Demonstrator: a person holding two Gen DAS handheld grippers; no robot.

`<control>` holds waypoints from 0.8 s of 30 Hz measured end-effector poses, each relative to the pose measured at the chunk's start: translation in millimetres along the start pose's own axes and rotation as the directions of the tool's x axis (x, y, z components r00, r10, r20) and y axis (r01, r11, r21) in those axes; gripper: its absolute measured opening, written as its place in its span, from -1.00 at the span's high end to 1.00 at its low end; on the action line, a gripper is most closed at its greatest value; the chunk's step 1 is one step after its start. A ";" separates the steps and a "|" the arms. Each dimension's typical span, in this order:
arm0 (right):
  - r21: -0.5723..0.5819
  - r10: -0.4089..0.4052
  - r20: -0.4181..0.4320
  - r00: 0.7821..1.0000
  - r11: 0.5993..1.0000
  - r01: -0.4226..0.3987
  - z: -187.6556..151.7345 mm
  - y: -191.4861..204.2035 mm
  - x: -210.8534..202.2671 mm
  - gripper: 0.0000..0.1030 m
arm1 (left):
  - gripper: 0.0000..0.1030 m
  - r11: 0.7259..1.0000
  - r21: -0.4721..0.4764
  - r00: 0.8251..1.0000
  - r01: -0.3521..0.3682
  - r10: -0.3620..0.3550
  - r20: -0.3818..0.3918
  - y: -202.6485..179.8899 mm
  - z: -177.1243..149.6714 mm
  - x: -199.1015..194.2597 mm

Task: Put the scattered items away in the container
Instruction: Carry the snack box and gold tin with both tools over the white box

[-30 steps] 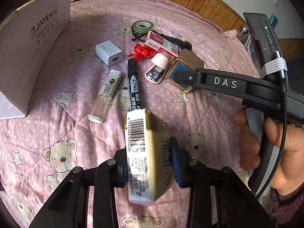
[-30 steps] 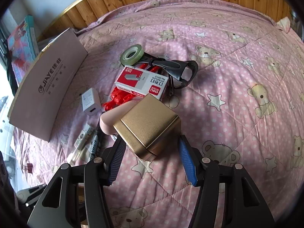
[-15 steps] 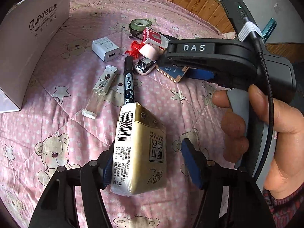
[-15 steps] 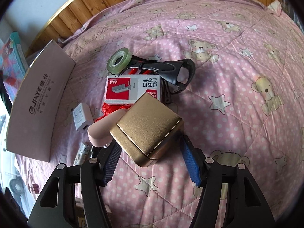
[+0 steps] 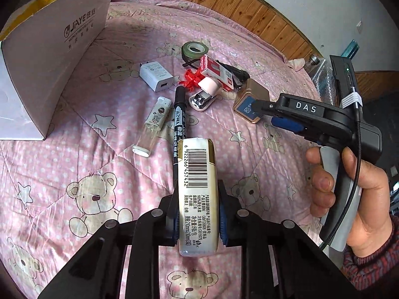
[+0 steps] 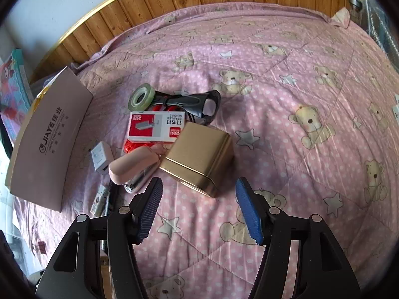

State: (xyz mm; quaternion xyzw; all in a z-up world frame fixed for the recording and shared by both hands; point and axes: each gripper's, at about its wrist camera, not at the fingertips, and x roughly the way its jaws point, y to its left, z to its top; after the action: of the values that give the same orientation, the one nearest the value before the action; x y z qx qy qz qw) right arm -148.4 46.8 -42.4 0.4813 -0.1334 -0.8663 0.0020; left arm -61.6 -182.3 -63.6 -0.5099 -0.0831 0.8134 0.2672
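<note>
Left gripper (image 5: pixel 197 220) clamped tissue pack (image 5: pixel 197 194); right gripper (image 6: pixel 199 208) fingers wide, empty, before gold tin (image 6: pixel 199 155). Best straddle tin squarely.

- Marker (image 5: pixel 180 127): lower barrel hidden behind tissue pack (image 5: pixel 197 194).
- Box (image 5: pixel 47 57): cut off at left edge.
- Red clips (image 6: pixel 132 147): mostly covered by staple box (image 6: pixel 155 125).

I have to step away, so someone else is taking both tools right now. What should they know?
Left tool: shut on the tissue pack, held above the quilt.
Right tool: open, empty, just short of the gold tin.
Cardboard box stands at the left; its inside is not visible.
On the quilt: tape roll, staple box, charger, stapler, marker, vial.
Left to do: box the pack, then the rest.
</note>
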 end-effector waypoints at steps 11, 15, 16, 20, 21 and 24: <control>0.090 -0.078 -0.011 0.997 0.993 0.079 12.9 -7.5 24.2 -0.04 | 0.53 1.000 -0.020 0.997 0.004 -0.003 0.073 11.0 5.3 -30.7; 0.074 -0.043 0.023 0.999 0.996 0.041 7.0 -4.8 0.3 -0.03 | 0.53 1.000 -0.030 0.995 0.009 -0.006 0.098 16.2 9.2 -39.7; 0.065 -0.033 0.027 0.999 0.997 0.031 4.8 -2.4 -5.1 -0.03 | 0.53 1.000 -0.030 0.995 0.007 -0.004 0.102 16.7 10.0 -41.3; 0.022 0.006 0.026 1.000 1.000 -0.006 -8.5 12.5 -21.4 -0.03 | 0.53 0.999 -0.037 0.994 0.007 -0.003 0.113 18.2 11.6 -48.6; 0.016 0.021 0.024 0.999 1.000 -0.021 -12.3 15.8 -24.8 -0.03 | 0.53 0.999 -0.037 0.993 0.006 -0.002 0.117 18.1 11.8 -50.7; -0.021 0.061 0.010 0.998 0.998 -0.061 -23.8 31.6 -31.3 -0.03 | 0.53 0.999 -0.045 0.992 -0.016 0.022 0.124 18.0 11.9 -58.8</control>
State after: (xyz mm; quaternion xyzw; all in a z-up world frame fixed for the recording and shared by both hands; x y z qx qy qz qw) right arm -115.7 15.0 -20.9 0.4725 -0.1392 -0.8697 0.0328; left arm -58.5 -226.3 -19.2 -0.4648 -0.1125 0.8441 0.2425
